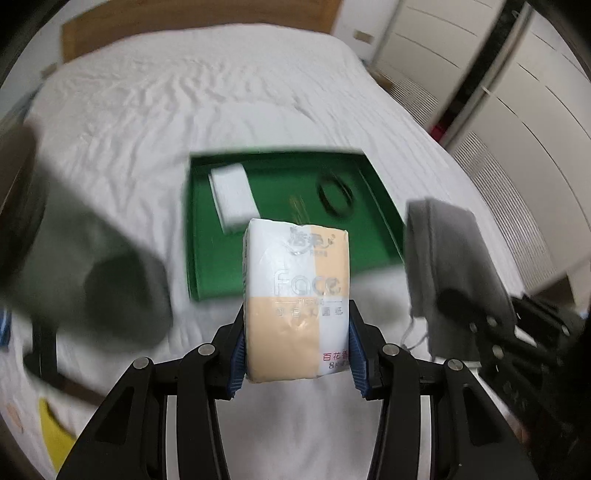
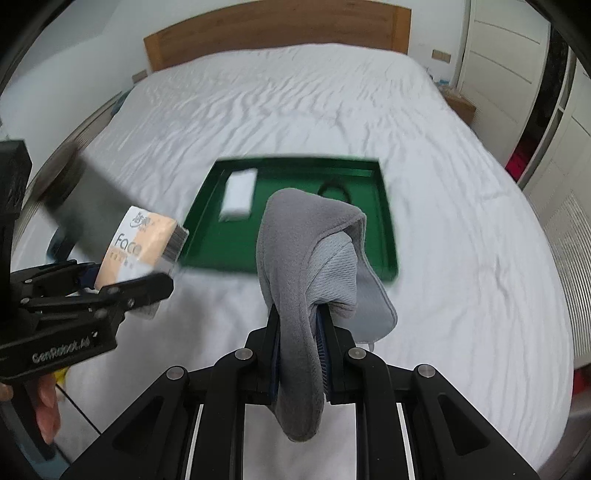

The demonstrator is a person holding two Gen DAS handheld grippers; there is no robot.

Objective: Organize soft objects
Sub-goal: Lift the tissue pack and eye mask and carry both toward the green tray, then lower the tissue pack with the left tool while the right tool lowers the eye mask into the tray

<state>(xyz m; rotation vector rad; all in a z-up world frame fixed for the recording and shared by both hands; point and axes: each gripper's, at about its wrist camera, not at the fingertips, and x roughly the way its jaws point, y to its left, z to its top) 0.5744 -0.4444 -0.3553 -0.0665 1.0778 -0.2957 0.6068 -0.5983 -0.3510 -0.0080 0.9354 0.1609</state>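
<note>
My left gripper is clamped on a tissue pack, both blue pads pressed against its long sides. The pack stands upright between the jaws, its white-and-peach face toward the left wrist camera (the printed word "Face" is legible). It hangs above the white bed sheet, just in front of the near edge of the green tray.

My right gripper is clamped on a grey soft cloth item, with the jaws nearly together around a thin fold. The item bulges above the fingertips and shows a lighter mesh lining on its inner side; its lower end droops below the jaws. It is also held above the bed, in front of the tray.

The tray lies flat on the bed and contains a white rectangular block on its left side and a dark ring toward its right. A wooden headboard stands at the far end.
</note>
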